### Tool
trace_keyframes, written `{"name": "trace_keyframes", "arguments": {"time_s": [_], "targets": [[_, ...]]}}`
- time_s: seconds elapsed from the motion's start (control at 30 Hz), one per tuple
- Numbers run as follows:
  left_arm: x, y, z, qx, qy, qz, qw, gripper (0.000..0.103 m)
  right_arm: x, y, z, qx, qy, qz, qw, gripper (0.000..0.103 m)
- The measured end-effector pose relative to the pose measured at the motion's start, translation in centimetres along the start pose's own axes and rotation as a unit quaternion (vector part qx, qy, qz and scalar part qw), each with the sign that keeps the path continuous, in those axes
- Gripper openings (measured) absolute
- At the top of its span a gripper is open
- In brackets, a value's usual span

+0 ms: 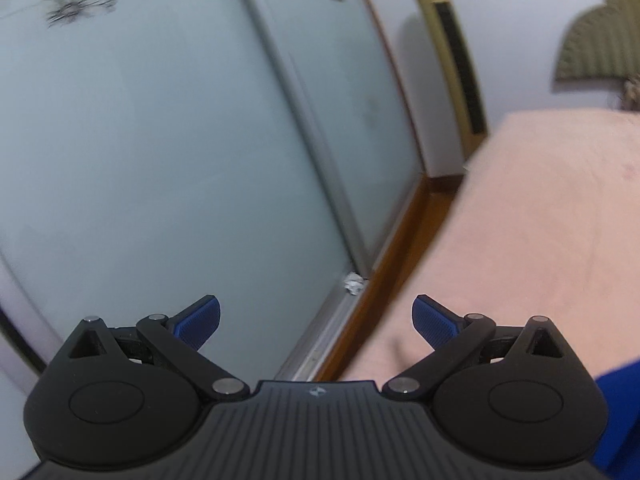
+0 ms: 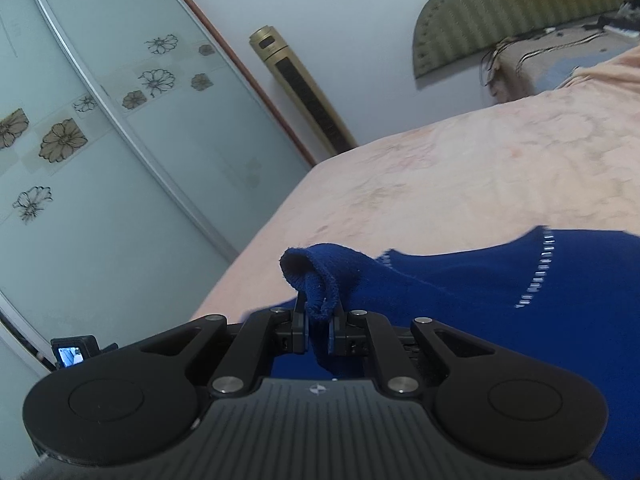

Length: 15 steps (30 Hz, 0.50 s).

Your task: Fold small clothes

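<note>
One blue garment [image 2: 480, 280]: lying near on the pink bed [image 2: 460, 168], its cuff standing up. Your right gripper [image 2: 319, 316] is pinching that cuff. Your left gripper [image 1: 316, 322] is hanging spread wide, holding nothing. Two sliding doors [image 2: 120, 160] are standing left.

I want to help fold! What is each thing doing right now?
left gripper: open, holding nothing.
right gripper: shut on a bunched edge of the blue garment.
blue garment: lying on the bed, one edge lifted.
bed: covered with a pink sheet.
sliding wardrobe doors: closed.
</note>
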<state>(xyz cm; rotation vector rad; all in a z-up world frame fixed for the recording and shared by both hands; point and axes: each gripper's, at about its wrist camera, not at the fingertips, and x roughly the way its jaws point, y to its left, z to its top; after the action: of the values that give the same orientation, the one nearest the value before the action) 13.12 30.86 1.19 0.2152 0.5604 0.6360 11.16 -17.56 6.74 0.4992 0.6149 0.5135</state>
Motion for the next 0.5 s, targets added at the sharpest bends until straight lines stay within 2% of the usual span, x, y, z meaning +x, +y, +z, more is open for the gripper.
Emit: {"name": "trace_keyframes", "arguments": {"time_s": [0.1,0.23,0.37,0.5], "targets": [[-0.8,0.2,0.5,-0.005,0.0,-0.009,0.9999,0.103,1.8,0.8,0.1,0.012,0.0,0.017,1.0,0.012],[-3.8,-2.6,0.1,0.025,-0.012,-0.028,0.9992,0.103,4.3,1.8,0.1,0.026,0.003,0.031,0.999,0.012],[-8.1,-5.5,-0.4,0.029,-0.043,-0.082,0.9953,0.103,6.8,2.1,-0.3,0.037,0.013,0.021,0.999,0.012],[-11.4,-7.1,-0.5,0.011,-0.043,-0.145,0.9884,0.103,9.4,1.9,-1.0,0.053,0.026,0.01,0.998,0.013]]}}
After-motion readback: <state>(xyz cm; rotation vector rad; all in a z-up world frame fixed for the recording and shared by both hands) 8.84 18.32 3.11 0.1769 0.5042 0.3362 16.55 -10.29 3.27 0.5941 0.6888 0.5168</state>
